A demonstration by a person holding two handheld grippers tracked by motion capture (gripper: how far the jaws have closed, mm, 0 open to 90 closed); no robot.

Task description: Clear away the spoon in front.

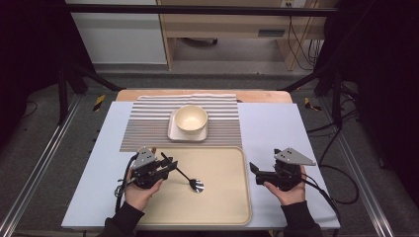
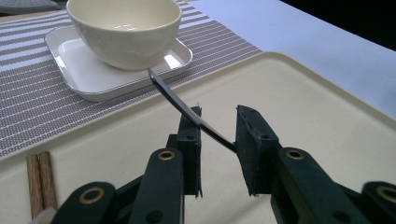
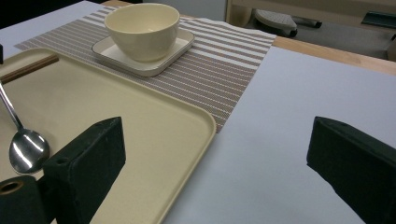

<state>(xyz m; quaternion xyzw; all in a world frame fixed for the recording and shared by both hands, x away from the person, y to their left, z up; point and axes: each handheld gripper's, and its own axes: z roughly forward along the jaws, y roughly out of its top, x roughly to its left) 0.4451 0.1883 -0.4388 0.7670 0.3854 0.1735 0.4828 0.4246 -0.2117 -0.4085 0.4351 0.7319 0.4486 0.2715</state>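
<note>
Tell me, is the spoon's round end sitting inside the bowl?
No, the spoon has its round end resting on the tray, well apart from the bowl.

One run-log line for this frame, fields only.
left gripper: open, spoon handle between jaws | spoon bowl: resting on tray | right gripper: open, empty, over table right of tray
</note>
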